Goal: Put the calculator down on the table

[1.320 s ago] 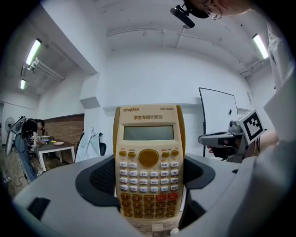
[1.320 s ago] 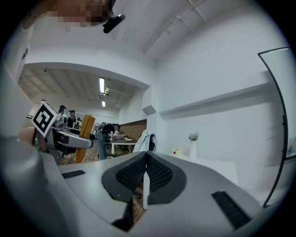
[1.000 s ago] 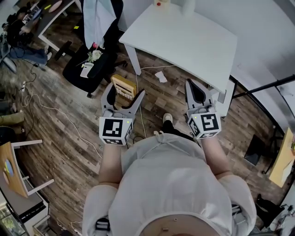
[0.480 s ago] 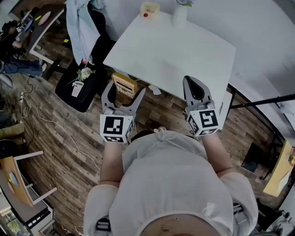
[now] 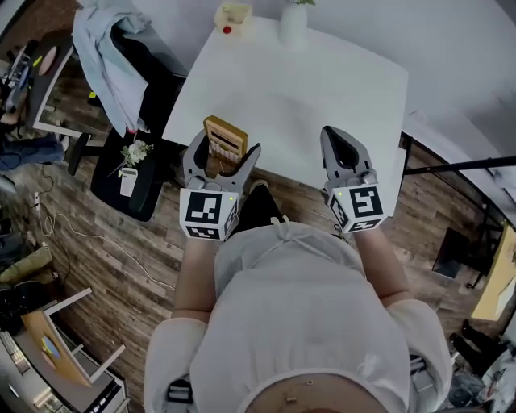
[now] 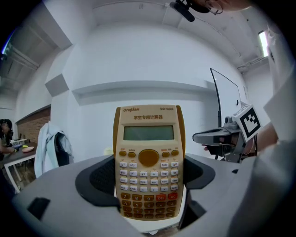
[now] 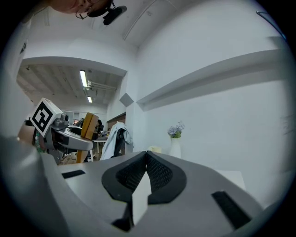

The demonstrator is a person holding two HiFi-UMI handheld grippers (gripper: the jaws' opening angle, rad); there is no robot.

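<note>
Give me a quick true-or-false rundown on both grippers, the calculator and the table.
1. The left gripper grips the calculator. True.
2. The calculator lies flat on the table. False: it stands upright between the left jaws, not yet set down.
3. The right gripper holds the vase. False: its jaws are together with nothing between them, and the vase stands at the table's far edge.
4. The calculator's keys face the left gripper's camera. True.
</note>
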